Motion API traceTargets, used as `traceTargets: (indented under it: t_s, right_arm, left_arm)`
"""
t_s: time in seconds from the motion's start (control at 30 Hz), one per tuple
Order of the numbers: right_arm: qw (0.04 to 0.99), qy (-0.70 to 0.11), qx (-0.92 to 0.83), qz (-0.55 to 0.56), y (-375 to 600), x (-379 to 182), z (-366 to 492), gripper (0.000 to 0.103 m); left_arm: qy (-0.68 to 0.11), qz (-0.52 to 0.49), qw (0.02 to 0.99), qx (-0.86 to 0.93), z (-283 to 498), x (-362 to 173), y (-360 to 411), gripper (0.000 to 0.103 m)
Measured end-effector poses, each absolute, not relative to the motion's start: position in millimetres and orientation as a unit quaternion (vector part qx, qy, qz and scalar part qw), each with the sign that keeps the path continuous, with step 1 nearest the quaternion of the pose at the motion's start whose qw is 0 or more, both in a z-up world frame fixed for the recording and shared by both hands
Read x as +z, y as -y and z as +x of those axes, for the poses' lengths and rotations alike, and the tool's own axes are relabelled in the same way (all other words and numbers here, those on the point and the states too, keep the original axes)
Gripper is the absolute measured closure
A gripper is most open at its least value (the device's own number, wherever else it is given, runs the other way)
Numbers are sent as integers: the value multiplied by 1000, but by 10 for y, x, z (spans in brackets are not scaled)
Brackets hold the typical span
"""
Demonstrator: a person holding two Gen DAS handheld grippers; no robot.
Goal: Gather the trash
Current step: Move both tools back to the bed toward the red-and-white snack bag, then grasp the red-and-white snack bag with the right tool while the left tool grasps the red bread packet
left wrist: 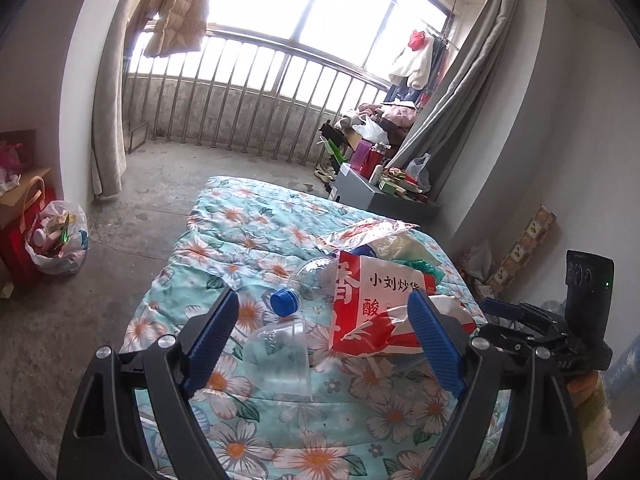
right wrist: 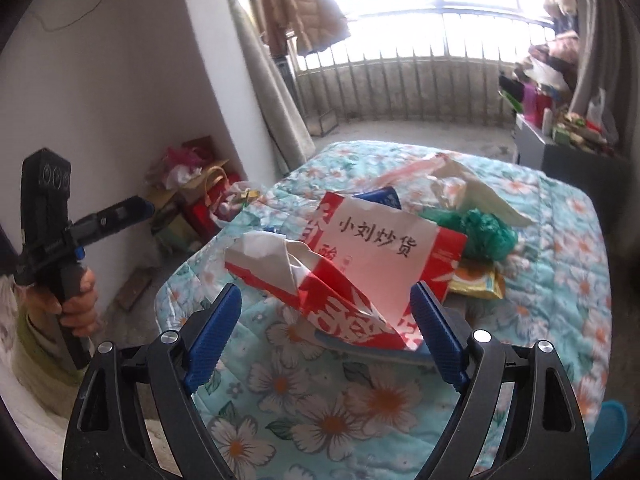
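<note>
Approaching the trash pile at frame centre on the floral quilt (left wrist: 256,420): left gripper (left wrist: 324,340) wide, empty, nearing clear cup (left wrist: 280,356); right gripper (right wrist: 324,340) wide, straddling red-and-white paper bag (right wrist: 360,264), unpinched. Next: advance, close on crumpled paper.

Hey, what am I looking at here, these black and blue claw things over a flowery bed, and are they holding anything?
Those are two handheld grabbers, one in each of a person's hands, each with a camera looking along its blue fingers. One picture is from the left gripper, the other from the right gripper; the right view also shows the person's hand holding the other tool. On the floral quilt lies trash: a red and white paper bag, a clear bottle with a blue cap, a clear plastic cup and a green plastic bag. Both grippers are open, holding nothing.
</note>
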State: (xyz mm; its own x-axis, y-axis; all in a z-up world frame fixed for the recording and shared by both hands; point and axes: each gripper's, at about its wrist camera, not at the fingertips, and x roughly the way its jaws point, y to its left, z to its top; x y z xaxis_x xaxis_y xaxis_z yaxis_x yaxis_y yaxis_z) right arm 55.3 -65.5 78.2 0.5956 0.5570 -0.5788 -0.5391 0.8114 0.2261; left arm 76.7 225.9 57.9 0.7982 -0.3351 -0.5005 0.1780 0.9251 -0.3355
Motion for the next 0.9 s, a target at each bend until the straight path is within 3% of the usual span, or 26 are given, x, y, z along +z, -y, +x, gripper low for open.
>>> traceTargets:
  t_s: [0.17, 0.27, 0.3, 0.33, 0.63, 0.9]
  right_arm:
    - [878, -346, 330, -32, 441, 633, 684, 22]
    - [868, -363, 336, -32, 383, 540, 731, 42]
    - [865, -371, 336, -28, 381, 514, 724, 57]
    - [862, -375, 339, -25, 368, 503, 707, 64]
    - [856, -368, 361, 24, 475, 557, 217, 71]
    - [805, -420, 340, 245, 1105, 267, -98, 72]
  left_arm:
    - [-295, -151, 934, -134, 824, 512, -2332, 19]
    - [-301, -164, 929, -137, 867, 483, -2363, 19]
    - [-302, -167, 928, -137, 875, 475, -2369, 19]
    - [-302, -169, 928, -138, 880, 469, -2374, 19]
    - [-303, -174, 926, -144, 854, 475, -2358, 19]
    - [-306, -156, 920, -188, 712, 528, -2138, 19]
